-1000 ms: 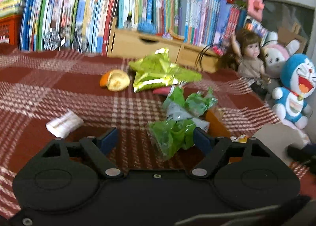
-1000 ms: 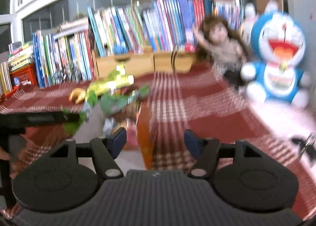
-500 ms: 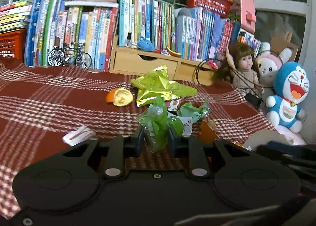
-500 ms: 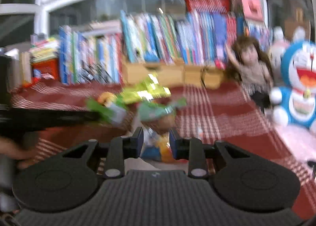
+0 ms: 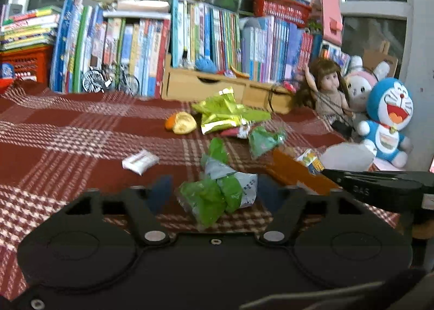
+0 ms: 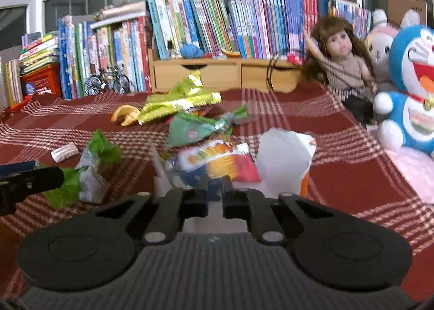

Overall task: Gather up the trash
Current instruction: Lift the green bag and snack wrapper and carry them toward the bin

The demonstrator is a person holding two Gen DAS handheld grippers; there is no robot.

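Observation:
My left gripper (image 5: 214, 196) has its jaws opening. A crumpled green wrapper (image 5: 217, 196) lies loose on the red plaid cloth between the fingers, and the pads stand apart from it. My right gripper (image 6: 215, 188) is closing, its pads pinching the near edge of a colourful snack wrapper (image 6: 217, 163). Just right of it stands an orange bag with a white inside (image 6: 284, 158). Farther back lie another green wrapper (image 6: 200, 127), a yellow-green foil bag (image 5: 225, 112), an orange peel (image 5: 181, 123) and a small white wrapper (image 5: 139, 161).
Rows of books (image 5: 135, 44) and a wooden drawer unit (image 5: 217, 87) line the back edge, with a toy bicycle (image 5: 108, 82). A doll (image 6: 341, 60) and plush toys (image 6: 409, 93) stand at the right. The right gripper's side (image 5: 379, 188) crosses the left wrist view.
The left gripper shut on the green wrapper, carried it, then opened; the wrapper now lies loose between its fingers. The right gripper went from wide open to pinched on the colourful wrapper.

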